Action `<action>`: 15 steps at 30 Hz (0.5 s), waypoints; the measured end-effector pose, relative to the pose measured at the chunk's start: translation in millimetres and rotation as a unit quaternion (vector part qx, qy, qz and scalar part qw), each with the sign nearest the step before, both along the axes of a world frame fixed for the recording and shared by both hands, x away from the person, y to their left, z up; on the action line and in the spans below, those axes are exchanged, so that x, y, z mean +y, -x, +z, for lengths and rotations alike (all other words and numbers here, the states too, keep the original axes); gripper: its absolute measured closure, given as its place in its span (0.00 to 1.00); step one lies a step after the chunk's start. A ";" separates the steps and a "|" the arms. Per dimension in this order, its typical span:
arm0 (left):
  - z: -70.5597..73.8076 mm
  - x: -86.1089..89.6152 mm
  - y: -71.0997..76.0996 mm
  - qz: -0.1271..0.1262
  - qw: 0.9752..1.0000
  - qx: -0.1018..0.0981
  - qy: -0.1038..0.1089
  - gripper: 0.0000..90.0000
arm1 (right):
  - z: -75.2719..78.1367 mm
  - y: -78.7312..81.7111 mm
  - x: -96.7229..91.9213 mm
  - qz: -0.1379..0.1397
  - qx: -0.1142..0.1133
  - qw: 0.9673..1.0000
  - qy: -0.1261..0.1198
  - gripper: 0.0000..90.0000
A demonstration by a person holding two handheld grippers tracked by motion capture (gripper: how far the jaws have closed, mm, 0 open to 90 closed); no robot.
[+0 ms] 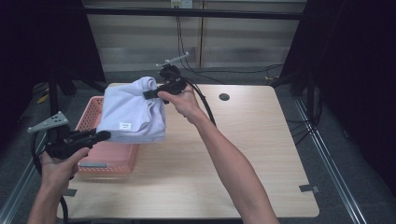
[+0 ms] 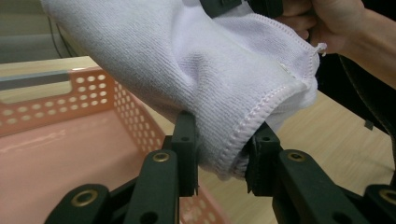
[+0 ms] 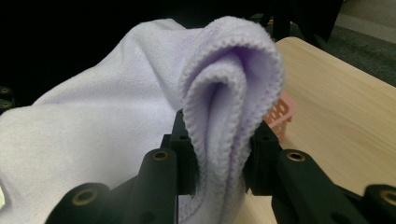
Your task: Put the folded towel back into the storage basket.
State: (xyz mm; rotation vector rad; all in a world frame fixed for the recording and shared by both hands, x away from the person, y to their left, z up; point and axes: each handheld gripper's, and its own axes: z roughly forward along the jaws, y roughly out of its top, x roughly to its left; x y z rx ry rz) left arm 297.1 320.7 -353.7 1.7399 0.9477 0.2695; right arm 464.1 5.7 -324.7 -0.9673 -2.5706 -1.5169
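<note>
Now towel [image 1: 133, 109] stretched above basket [image 1: 95, 109]; left gripper [image 1: 100, 136] fingers clamp near corner, right gripper [image 1: 150, 94] fingers clamp far fold.

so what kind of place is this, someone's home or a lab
Most likely a lab or recording booth, not a home. The wooden table stands between black curtains, loose cables run along the floor behind it, and tape marks sit on the tabletop.

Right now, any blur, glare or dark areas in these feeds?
High view: sides black and unlit, wooden table evenly lit, no glare. Left gripper view: towel weave sharp, pink basket soft and slightly washed out. Right gripper view: folded towel edge crisp, background black, table corner blurred.
</note>
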 end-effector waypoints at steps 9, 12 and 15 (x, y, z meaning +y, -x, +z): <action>-3.8 36.0 -0.4 0.035 0.999 0.010 -0.007 0.78 | 0.5 -3.4 43.9 -0.005 0.002 1.000 0.009 0.77; -6.1 48.5 1.3 0.047 0.999 0.016 -0.006 0.78 | -4.9 -2.8 56.1 -0.005 0.005 1.000 0.013 0.77; -8.1 58.5 5.5 0.054 0.998 0.020 -0.013 0.78 | -11.7 -0.8 68.7 -0.006 0.010 1.000 0.007 0.78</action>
